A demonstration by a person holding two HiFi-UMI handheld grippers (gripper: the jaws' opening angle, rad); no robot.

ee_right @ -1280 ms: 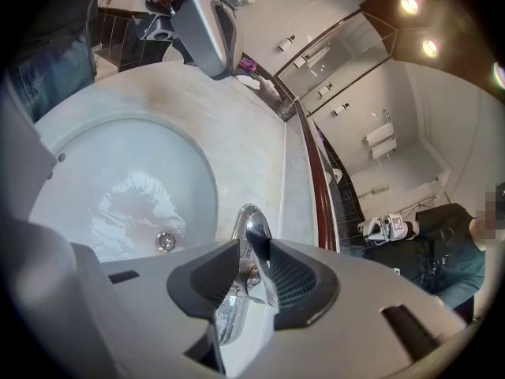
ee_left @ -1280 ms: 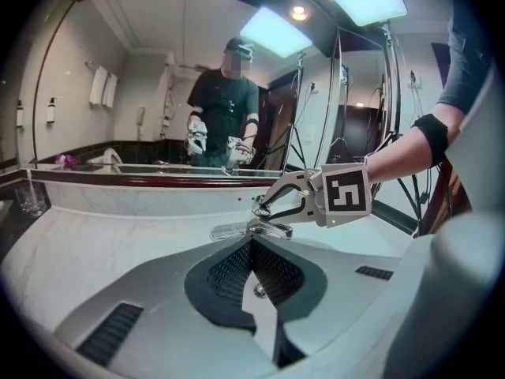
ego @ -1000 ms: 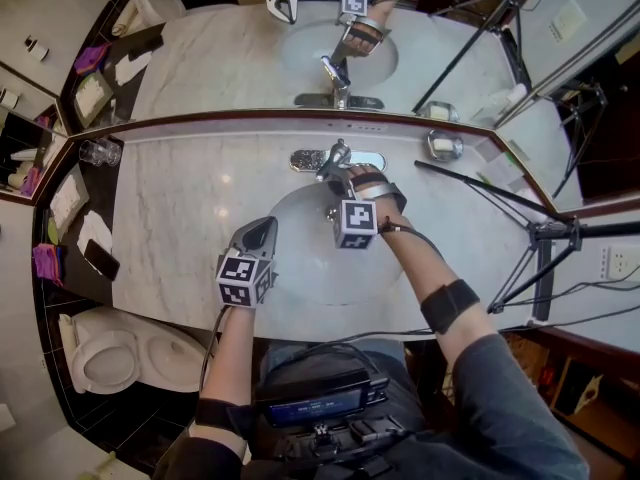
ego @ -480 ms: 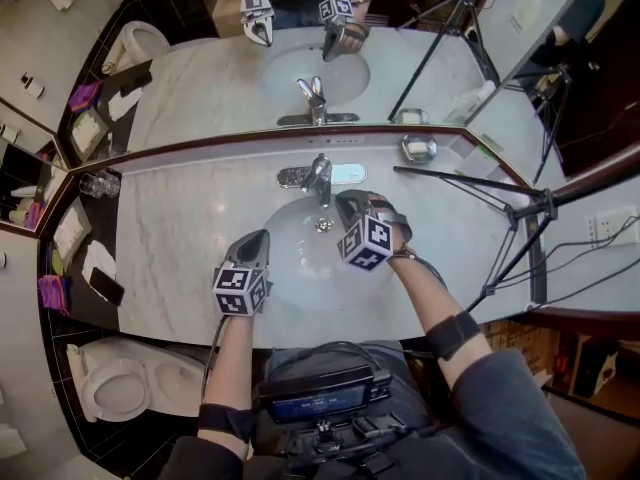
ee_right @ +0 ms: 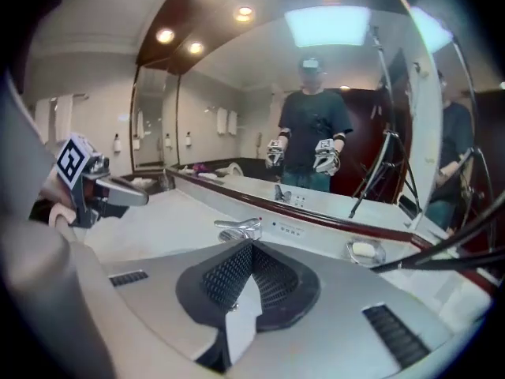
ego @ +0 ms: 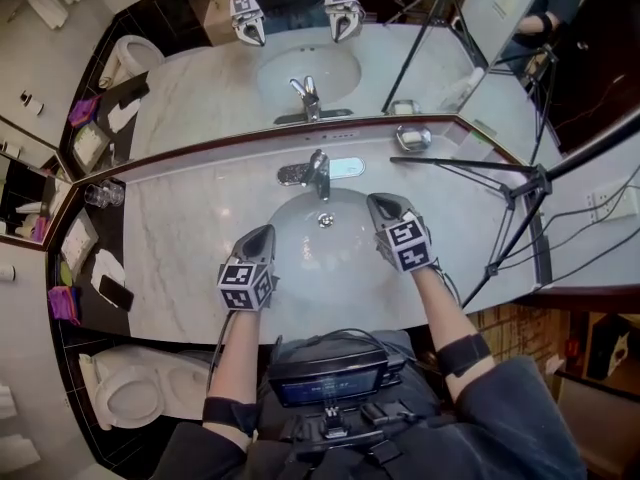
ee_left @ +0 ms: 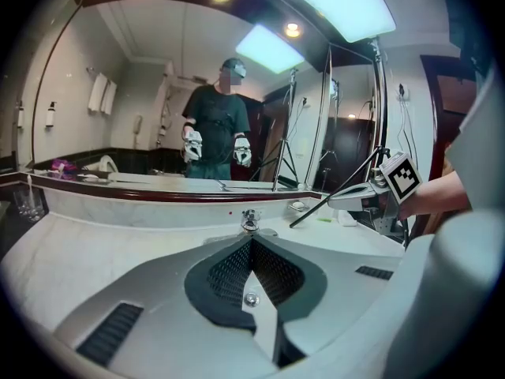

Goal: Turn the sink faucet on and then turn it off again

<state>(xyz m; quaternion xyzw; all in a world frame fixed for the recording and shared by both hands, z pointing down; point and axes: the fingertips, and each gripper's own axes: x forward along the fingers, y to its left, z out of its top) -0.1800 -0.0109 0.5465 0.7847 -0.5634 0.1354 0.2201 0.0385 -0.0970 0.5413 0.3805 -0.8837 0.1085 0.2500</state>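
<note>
- Tabletop (ego: 180,228): pale veined marble with a dark rear border along the mirror (ego: 200,78). Its left end is cut at an angle; its front edge lies nearest the person.
- Sink (ego: 295,263): an oval white bowl sunk in the middle of the tabletop. It lies bare between the two grippers.
- Left gripper (ego: 264,231): over the front-left rim of the sink, jaws closed together, well apart from the faucet.
- Right gripper (ego: 379,204): over the right rim of the sink, jaws closed together, apart from the faucet.
- Faucet (ego: 318,173): chrome, with one lever on an oblong base plate. It stands at the rear middle edge of the tabletop, behind the sink, with its spout toward the bowl.
- Soap dish (ego: 413,138): at the rear edge, right of the faucet.
- Tripod (ego: 530,193): one dark leg reaches over the right rear of the tabletop.
- Glass (ego: 100,194): at the left rear corner.
- Toilet (ego: 125,393): on dark floor tiles, left of the person.
</note>
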